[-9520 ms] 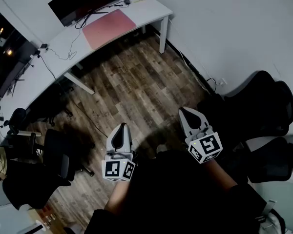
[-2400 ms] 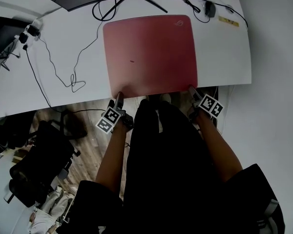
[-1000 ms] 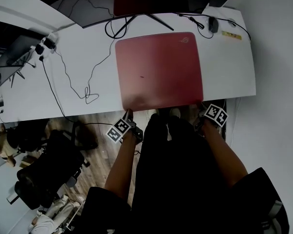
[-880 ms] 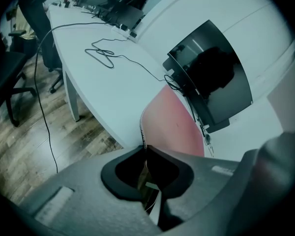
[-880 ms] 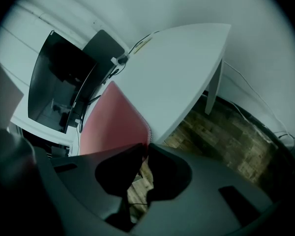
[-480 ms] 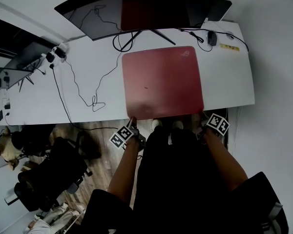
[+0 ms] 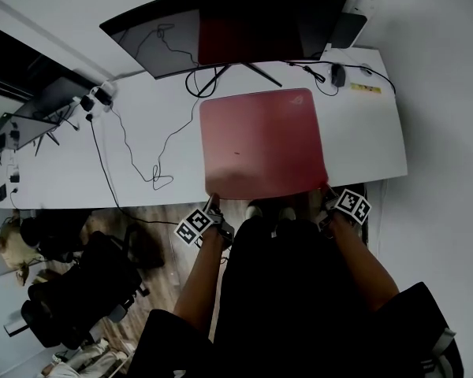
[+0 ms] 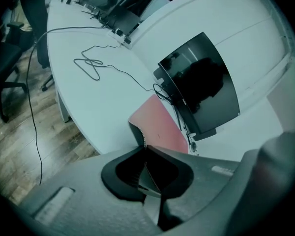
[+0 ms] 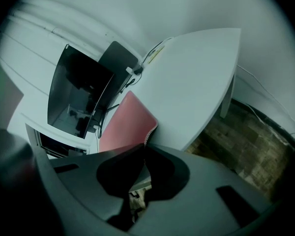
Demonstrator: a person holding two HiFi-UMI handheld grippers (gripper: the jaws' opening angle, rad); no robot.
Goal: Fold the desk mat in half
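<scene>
The red desk mat [image 7: 262, 142] lies on the white desk [image 7: 94, 172] in front of the monitor. My left gripper [image 7: 212, 199] is shut on the mat's near-left corner. My right gripper [image 7: 325, 187] is shut on its near-right corner. In the left gripper view the mat's stitched corner [image 8: 140, 134] runs up into the closed left gripper [image 8: 145, 146] and sits slightly off the desk. The right gripper view shows the mat [image 9: 125, 119] pinched the same way in the right gripper [image 9: 144, 145].
A wide dark monitor [image 7: 236, 26] stands just behind the mat. Loose black cables [image 7: 154, 152] trail over the desk to the left. A mouse [image 7: 338, 75] and a yellow strip [image 7: 365, 88] lie at the back right. An office chair [image 7: 79, 274] stands on the wooden floor, lower left.
The person walked from across the room up to the desk. Both grippers reached the mat's near corners, and in the last second they rose a little with the near edge.
</scene>
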